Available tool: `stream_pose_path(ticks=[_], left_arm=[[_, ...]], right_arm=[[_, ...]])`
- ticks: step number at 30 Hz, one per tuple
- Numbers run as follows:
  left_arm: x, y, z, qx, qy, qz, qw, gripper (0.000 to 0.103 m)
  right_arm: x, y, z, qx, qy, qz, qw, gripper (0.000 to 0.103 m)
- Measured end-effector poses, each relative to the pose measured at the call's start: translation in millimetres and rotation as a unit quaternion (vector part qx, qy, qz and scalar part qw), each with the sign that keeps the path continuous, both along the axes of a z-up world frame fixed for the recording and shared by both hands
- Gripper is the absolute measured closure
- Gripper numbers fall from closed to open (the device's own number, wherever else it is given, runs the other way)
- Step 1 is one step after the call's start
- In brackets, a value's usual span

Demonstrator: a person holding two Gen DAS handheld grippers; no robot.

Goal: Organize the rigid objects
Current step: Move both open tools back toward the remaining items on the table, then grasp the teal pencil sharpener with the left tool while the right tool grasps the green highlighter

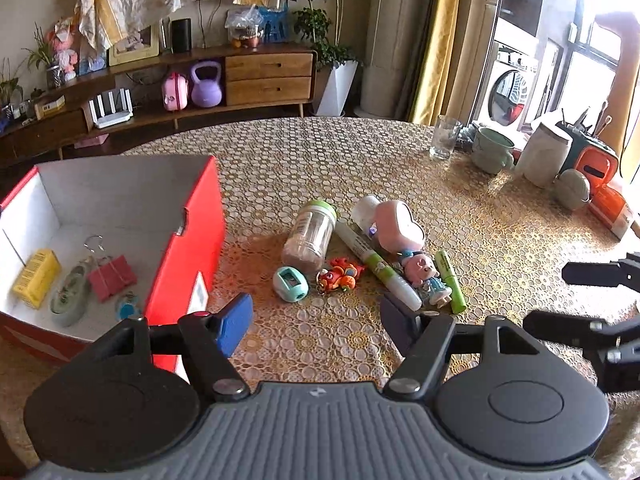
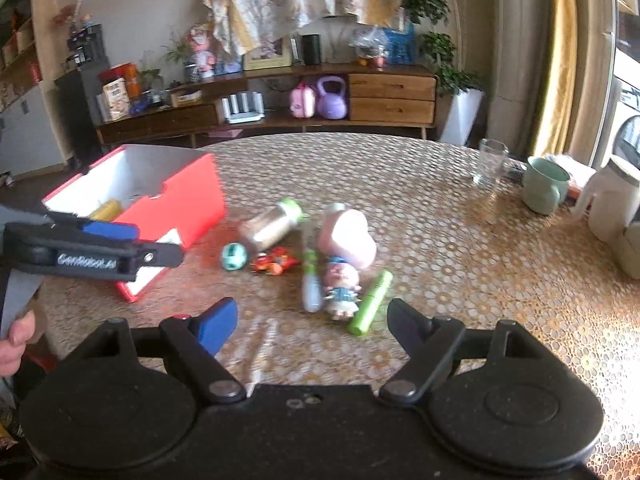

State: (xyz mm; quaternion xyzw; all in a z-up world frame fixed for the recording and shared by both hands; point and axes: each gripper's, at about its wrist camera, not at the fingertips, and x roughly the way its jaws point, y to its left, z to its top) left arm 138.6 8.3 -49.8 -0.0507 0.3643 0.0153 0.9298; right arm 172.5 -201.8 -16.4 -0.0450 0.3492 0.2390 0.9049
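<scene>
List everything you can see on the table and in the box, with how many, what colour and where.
box: 1, red, white inside, table left
carton: 1, yellow, in box
binder clip: 1, pink, in box
tape dispenser: 1, pale green, in box
jar: 1, clear, green lid, lying mid-table
sharpener: 1, teal, near jar
keychain: 1, red-orange, beside sharpener
marker: 1, white-green, beside heart case
heart case: 1, pink, mid-table
doll: 1, pink, blue dress, lying
tube: 1, green, right of doll
glass: 1, clear, far right
mug: 1, pale green, beside glass
left gripper: open, empty
right gripper: open, empty
</scene>
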Motion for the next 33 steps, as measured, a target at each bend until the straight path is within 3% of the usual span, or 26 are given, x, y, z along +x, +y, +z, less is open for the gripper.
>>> stream_pose_path(ticks=[2,6,15,25,33], left_arm=[[5,-3,-7,0.002,0.000,0.001,1.0000,0.033],[18,-3,-20,-0.004,-0.003,0.010,0.9999,0.022],[46,-1,-51,0.007,0.004,0.045,0.9989,0.017],[64,4,-75,0.006,0.018,0.098,0.9950,0.016],[74,5,-85,0.027,0.014,0.123,0.9920,0.016]], right_arm=[[13,-5,-5,-0.002,0.001,-0.016,1.000,0.022],[36,-10,-20,-0.011,0.010,-0.045,0.999,0.023],[79,-14,-51,-0.017,0.039,-0.081,0.996,0.032],[105,1,-73,-0.034,0.056,-0.087,0.994,0.039],[114,10,-82,-0.050,0.066,-0.086,0.993,0.053]])
